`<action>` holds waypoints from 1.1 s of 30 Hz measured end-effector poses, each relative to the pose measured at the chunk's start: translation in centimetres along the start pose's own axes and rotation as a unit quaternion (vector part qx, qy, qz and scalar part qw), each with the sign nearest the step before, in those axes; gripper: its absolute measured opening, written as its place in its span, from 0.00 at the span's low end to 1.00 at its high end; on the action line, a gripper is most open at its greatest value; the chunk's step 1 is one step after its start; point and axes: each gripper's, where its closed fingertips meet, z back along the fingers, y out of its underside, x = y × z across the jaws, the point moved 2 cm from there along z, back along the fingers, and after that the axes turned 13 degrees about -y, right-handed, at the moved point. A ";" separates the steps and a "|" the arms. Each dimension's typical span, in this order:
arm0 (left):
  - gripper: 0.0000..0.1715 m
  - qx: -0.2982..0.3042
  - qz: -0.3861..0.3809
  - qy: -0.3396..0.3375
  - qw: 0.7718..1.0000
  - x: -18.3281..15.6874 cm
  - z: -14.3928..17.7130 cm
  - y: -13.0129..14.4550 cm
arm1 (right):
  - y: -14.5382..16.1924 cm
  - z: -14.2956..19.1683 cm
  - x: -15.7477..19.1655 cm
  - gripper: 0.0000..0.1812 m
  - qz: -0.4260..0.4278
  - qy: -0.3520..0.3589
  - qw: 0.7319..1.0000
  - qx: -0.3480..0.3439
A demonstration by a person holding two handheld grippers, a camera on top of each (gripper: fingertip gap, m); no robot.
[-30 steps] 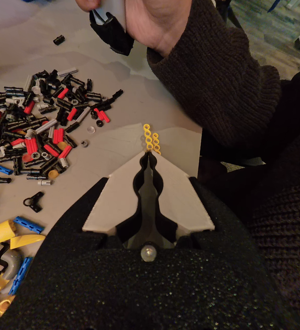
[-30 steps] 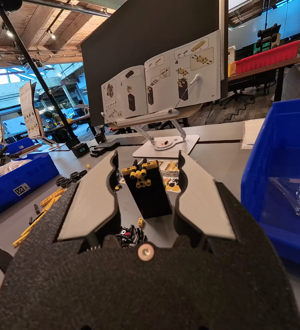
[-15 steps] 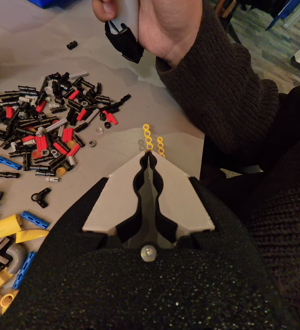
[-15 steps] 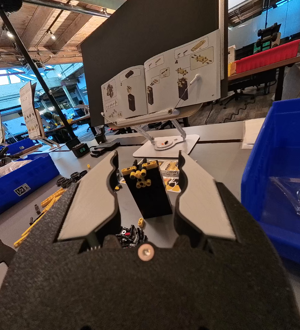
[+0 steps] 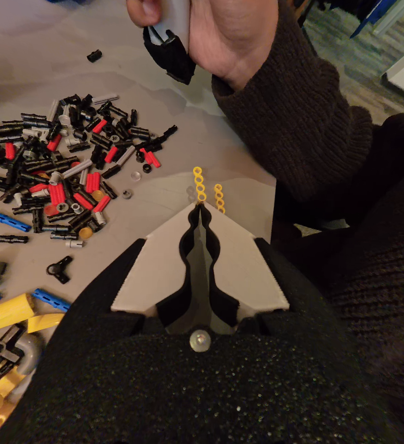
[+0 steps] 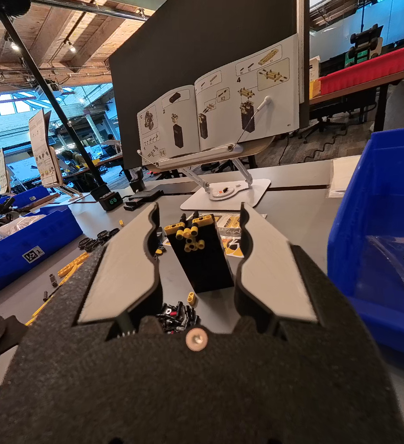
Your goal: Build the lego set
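Observation:
My left gripper point(image 5: 199, 204) is shut on the near end of a thin yellow beam with holes point(image 5: 199, 183), which sticks out forward above the grey table point(image 5: 148, 72). A second yellow beam point(image 5: 219, 198) lies just right of it, near the table edge. A pile of black, red and grey pins point(image 5: 71, 168) lies to the left. My right gripper point(image 6: 199, 209) is open and empty. A tall black block point(image 6: 203, 262) topped with yellow pieces point(image 6: 189, 231) stands on the table ahead, between the fingers' lines. Part of the right gripper point(image 5: 172, 55), held by a hand point(image 5: 220, 31), shows in the left wrist view.
A blue bin point(image 6: 376, 240) stands close on the right, another blue bin point(image 6: 28, 245) on the left. An open booklet on a stand point(image 6: 220, 115) is behind the block. Loose yellow and blue parts point(image 5: 8, 312) lie lower left. A dark sleeve point(image 5: 304, 132) crosses the table edge. There is about 25 cm between the tips of the two grippers.
The held yellow beam has drawn apart from the second beam, which now sits lower right of it. The left view has shifted a little over the pile. The right gripper has hardly moved.

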 end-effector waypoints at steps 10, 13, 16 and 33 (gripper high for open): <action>0.00 -0.004 0.000 0.009 1.000 -0.2 -0.2 -0.4 | -0.2 0.1 0.3 0.36 -0.018 -0.016 1.000 -0.012; 0.00 -0.001 -0.002 0.005 1.000 0.0 -0.2 -0.4 | -0.3 0.1 0.3 0.36 -0.021 -0.019 1.000 -0.014; 0.00 0.002 0.001 0.007 1.000 0.0 -0.2 -0.2 | -0.3 0.1 0.3 0.36 -0.022 -0.020 0.999 -0.014; 0.00 -0.060 0.031 -0.021 0.997 1.8 1.5 -1.7 | -0.5 0.2 0.8 0.36 -0.025 -0.038 0.999 -0.020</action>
